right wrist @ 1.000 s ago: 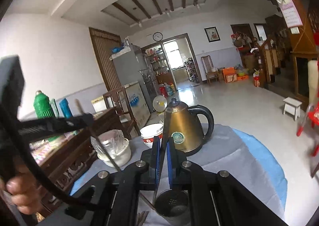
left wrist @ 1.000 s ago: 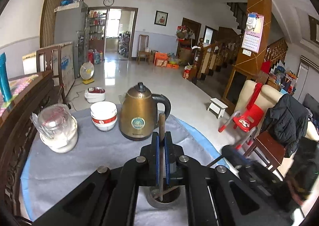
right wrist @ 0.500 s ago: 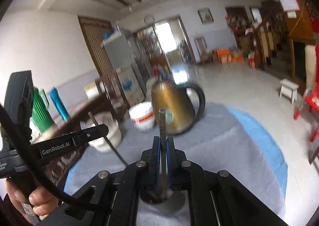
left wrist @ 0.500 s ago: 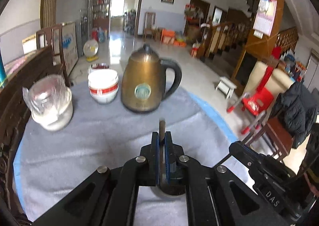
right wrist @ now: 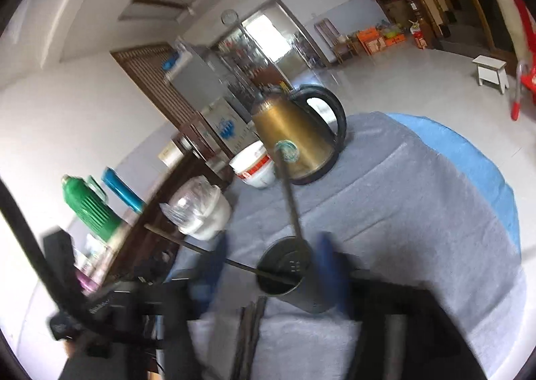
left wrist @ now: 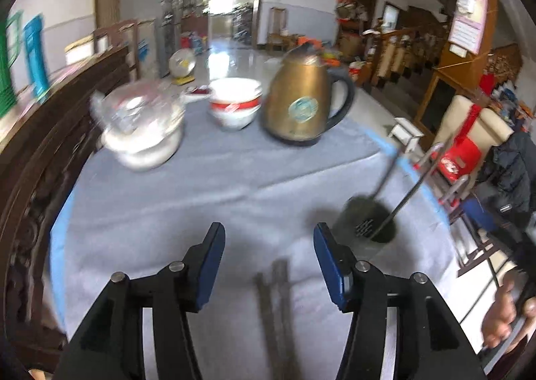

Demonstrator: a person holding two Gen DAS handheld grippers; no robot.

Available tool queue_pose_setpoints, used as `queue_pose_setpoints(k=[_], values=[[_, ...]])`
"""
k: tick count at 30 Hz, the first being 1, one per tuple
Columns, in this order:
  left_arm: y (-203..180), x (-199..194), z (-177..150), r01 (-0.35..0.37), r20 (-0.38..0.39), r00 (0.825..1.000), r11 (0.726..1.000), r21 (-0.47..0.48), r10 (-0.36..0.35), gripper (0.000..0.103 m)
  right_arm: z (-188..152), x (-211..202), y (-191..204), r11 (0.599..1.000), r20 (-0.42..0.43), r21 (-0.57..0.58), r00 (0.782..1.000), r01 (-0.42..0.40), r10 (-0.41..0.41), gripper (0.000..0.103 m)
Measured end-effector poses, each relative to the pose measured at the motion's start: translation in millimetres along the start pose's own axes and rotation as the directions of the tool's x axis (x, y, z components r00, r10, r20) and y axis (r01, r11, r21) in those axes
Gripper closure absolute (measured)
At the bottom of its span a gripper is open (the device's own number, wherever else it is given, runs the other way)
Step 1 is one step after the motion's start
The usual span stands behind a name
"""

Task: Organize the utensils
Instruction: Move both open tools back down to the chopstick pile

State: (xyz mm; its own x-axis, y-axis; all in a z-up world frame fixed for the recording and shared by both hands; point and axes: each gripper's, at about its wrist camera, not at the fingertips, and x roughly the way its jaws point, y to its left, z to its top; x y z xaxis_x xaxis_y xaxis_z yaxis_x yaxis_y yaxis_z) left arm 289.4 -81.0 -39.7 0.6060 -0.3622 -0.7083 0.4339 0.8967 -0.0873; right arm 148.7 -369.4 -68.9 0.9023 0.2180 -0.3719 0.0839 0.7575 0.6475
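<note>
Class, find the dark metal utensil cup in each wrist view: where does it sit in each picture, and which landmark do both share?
Left wrist: the utensil cup stands right of centre, just beyond the right-hand finger.
Right wrist: the utensil cup sits low at centre, between the blurred blue fingers.
Shared landmark: the gold kettle.

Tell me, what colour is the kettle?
The kettle is golden-bronze with a black handle, best seen in the left wrist view.

Matt grey cloth (left wrist: 207, 199), glossy brass-coloured kettle (left wrist: 301, 105)
</note>
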Motion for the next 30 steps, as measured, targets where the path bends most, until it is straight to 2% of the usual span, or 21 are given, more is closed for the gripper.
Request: queue_pose_setpoints(k=[3, 4, 5, 7, 11, 14, 21, 26, 28, 30], values=[[25, 4, -29, -0.033, -0.062, 0.998, 0.999, -0.040, 0.030, 0.047, -13, -11, 7, 0.999, 0.006, -0.023, 1.000, -0.031, 0.031, 0.040], [31, 7, -39, -0.036, -0.087, 0.996, 0.998, -0.050, 0.031, 0.047, -17, -12, 10, 0.999, 0.002, -0.031, 0.999, -0.044, 0.044, 0.045], [37, 10, -52, -0.038, -0.114, 0.993, 0.997, -0.061, 0.031, 0.047, -24, -13, 15, 0.997, -0.012, -0.048, 0.998, -0.055, 0.054, 0.049], [42, 15, -67, -0.040, -0.150, 0.988, 0.996, -0.076, 0.029, 0.047, -38, -11, 23, 0.995, -0.048, -0.078, 0.997, -0.069, 0.065, 0.050], [39, 34, -94, -0.023, -0.228, 0.974, 0.996, -0.081, 0.004, 0.047, -66, 10, 33, 0.992, -0.128, -0.120, 0.991, -0.043, 0.028, 0.057], [27, 46, -100, 0.008, -0.255, 0.967, 0.998, -0.060, -0.023, 0.047, -83, 27, 27, 0.996, -0.192, -0.085, 0.981, -0.024, 0.007, 0.062], [15, 80, -105, 0.025, -0.326, 0.944, 0.997, -0.076, -0.048, 0.047, -112, 57, 23, 0.996, -0.295, -0.087, 0.955, 0.015, -0.040, 0.062], [18, 89, -111, 0.038, -0.339, 0.939, 0.995, -0.089, -0.066, 0.046, -125, 71, 16, 0.997, -0.349, -0.074, 0.936, 0.030, -0.054, 0.061], [23, 87, -113, 0.046, -0.334, 0.940, 0.994, -0.095, -0.075, 0.054, -126, 76, 17, 0.997, -0.365, -0.072, 0.929, 0.031, -0.055, 0.060], [29, 85, -114, 0.036, -0.333, 0.941, 0.995, -0.092, -0.065, 0.073, -128, 84, 19, 0.997, -0.387, -0.069, 0.921, 0.027, -0.052, 0.058]])
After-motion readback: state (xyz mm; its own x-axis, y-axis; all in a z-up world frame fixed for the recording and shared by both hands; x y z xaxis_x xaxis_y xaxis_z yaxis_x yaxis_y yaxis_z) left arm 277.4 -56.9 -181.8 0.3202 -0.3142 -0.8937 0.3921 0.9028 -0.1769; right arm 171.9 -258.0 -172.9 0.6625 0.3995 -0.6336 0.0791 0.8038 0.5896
